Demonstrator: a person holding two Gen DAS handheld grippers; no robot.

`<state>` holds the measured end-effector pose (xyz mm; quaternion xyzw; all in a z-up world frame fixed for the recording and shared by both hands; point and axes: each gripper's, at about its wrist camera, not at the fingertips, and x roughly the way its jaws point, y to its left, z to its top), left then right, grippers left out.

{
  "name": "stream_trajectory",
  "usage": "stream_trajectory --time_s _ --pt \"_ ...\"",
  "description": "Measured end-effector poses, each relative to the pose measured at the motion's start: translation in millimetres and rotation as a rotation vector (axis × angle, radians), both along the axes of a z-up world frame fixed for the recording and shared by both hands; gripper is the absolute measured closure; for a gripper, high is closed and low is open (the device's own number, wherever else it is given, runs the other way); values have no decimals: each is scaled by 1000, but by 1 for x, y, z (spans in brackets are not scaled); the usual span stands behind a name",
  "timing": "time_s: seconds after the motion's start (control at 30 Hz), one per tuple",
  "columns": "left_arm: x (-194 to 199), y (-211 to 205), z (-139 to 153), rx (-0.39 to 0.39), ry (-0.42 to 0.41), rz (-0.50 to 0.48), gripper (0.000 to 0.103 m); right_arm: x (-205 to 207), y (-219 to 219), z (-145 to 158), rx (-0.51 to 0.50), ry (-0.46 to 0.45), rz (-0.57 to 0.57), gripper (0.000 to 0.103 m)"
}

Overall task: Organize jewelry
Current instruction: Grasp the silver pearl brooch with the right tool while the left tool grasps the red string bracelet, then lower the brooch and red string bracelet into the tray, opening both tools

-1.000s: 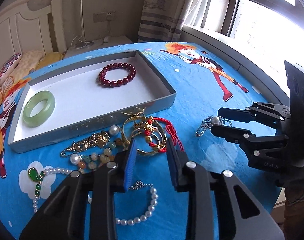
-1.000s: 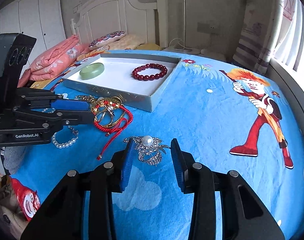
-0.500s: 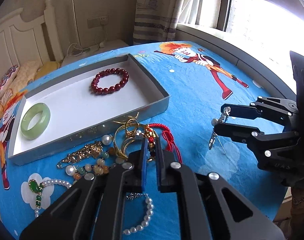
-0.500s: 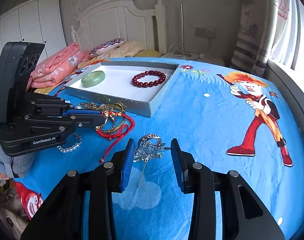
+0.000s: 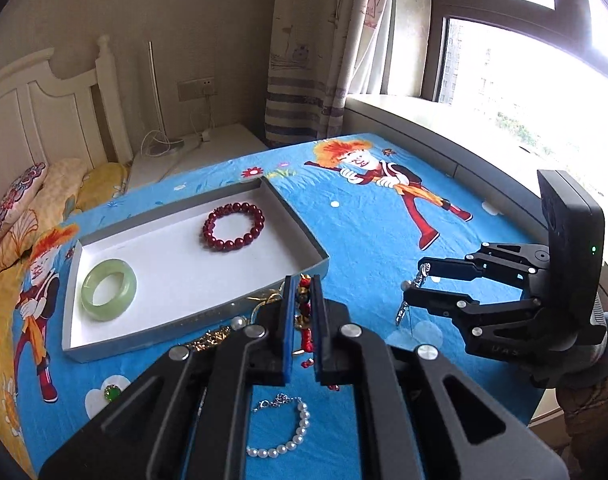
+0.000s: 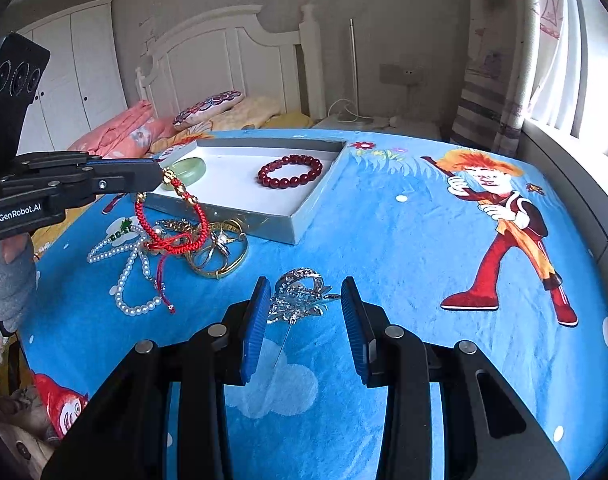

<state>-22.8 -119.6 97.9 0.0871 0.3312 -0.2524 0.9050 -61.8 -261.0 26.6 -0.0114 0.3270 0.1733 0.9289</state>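
Blue cartoon bedsheet point(image 6: 384, 240): left gripper point(image 5: 303, 292) pinches a red cord bracelet point(image 6: 172, 216); right gripper point(image 6: 304, 312) clamps a silver brooch point(image 6: 300, 296).

A white headboard point(image 6: 224, 64) and striped curtain point(image 5: 304, 80) stand behind.

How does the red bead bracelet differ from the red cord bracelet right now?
The red bead bracelet lies flat inside the tray; the red cord bracelet hangs from the left gripper, its tail in the jewelry pile. One is glossy round beads, the other braided cord with gold charms. Both are red.
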Motion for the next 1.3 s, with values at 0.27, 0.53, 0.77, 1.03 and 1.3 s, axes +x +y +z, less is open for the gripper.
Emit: stream_trajectory --time_s 0.27,0.53,0.77,1.03,1.3 --pt "28 16 15 23 -19 58 96 17 12 22 14 -33 14 67" --pt "75 40 21 53 -3 135 96 56 36 35 26 -29 30 67" --pt "119 46 7 73 51 192 96 104 56 29 96 19 22 67" --pt "164 50 -5 78 88 249 96 156 91 23 110 40 19 67" --pt "192 69 -22 95 116 336 94 176 89 10 151 100 -12 64"
